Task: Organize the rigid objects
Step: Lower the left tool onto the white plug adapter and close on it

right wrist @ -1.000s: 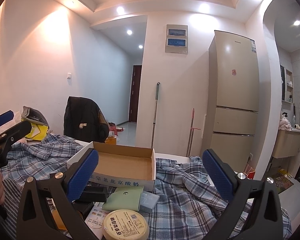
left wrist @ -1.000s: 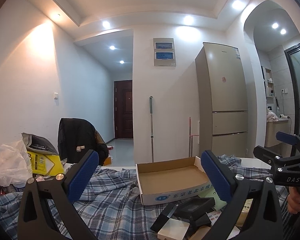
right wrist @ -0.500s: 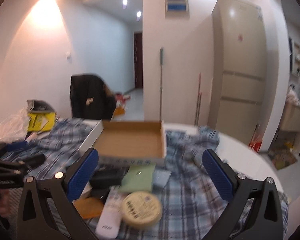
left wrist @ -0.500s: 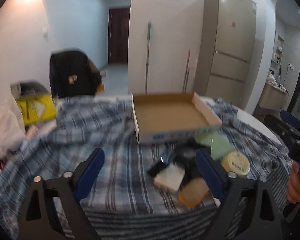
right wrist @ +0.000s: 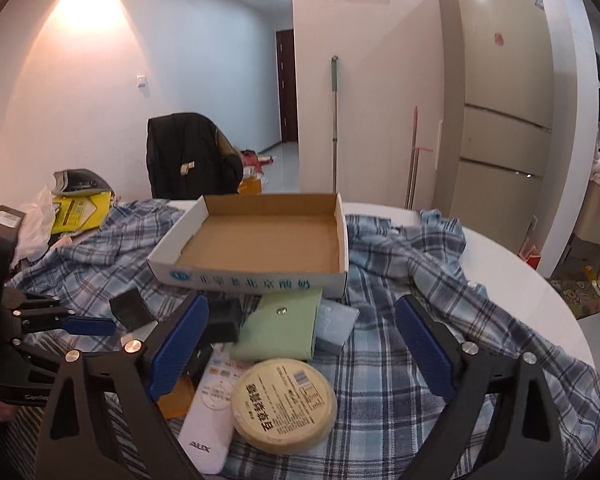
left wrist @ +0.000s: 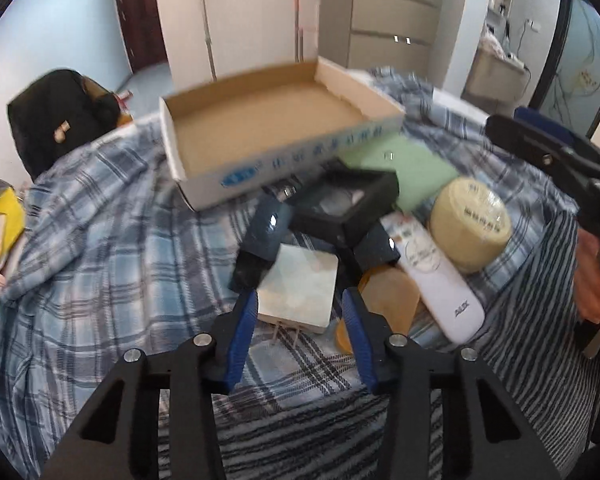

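Note:
An empty cardboard box (left wrist: 268, 128) sits on a plaid cloth; it also shows in the right wrist view (right wrist: 260, 248). In front of it lies a pile: a white square charger (left wrist: 300, 292), a black frame box (left wrist: 348, 204), a green wallet (left wrist: 408, 168), a white remote (left wrist: 440, 280), a round yellow tin (left wrist: 470, 224) and an amber piece (left wrist: 392, 296). My left gripper (left wrist: 300, 320) is partly closed around the near edge of the white charger. My right gripper (right wrist: 300, 344) is open above the tin (right wrist: 286, 404) and wallet (right wrist: 276, 332).
A chair with a black jacket (right wrist: 192, 156) stands behind the table. A yellow package and plastic bag (right wrist: 76, 208) lie at the left. The round white table's edge (right wrist: 540, 304) shows at the right. A fridge (right wrist: 496, 100) stands beyond.
Both grippers tilted down toward the pile. My left gripper moved forward and narrowed its jaws around the white charger. My right gripper stayed wide open.

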The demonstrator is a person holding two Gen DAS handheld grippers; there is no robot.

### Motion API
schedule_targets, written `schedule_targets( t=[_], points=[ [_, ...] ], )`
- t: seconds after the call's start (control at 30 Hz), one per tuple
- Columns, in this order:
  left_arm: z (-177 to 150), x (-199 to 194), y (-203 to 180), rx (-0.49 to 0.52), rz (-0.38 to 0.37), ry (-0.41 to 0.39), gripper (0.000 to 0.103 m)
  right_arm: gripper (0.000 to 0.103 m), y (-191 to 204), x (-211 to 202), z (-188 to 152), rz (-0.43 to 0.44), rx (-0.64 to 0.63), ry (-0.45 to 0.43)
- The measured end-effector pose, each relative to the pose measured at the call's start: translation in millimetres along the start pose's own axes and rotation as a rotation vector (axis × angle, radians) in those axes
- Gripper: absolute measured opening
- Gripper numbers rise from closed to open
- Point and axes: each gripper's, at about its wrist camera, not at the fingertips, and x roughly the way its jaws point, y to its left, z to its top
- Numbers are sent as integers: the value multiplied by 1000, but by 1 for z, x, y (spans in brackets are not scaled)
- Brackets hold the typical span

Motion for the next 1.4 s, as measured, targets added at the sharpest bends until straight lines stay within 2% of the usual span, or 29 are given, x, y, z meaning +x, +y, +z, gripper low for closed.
schedule_targets(
  t=[0.03,0.23,0.33,0.57,0.63,0.7,0.77,1.0,1.07,1.2,1.4],
  points=[
    [1,5,-1,3,-15,22,47,94,-2,1,-1,12,7,10],
    [11,13,-5,42,-29,19,47,94,-3,-5,-1,27,2,-3],
    [17,20,-2,65,8,14,47,94,-1,-5,0,37,-1,-5],
    [20,23,3,68,-30,19,47,94,-2,-6,0,48,-1,2],
    [19,23,4,61,-33,22,48,94,-3,-5,-1,51,6,8],
    [19,25,4,51,-29,25,55,94,-4,-2,0,54,13,17],
    [20,26,4,54,-32,25,55,94,-5,0,-1,56,18,26],
    [20,44,6,26,-42,81,55,94,-7,4,-3,47,26,44],
    [20,40,11,-20,-55,55,47,94,-7,4,-3,44,25,42],
    [18,21,22,-86,-73,1,47,94,-7,4,-3,39,22,42],
    [7,-19,31,-170,-30,-107,47,94,-7,5,-3,47,27,56]
  ],
)
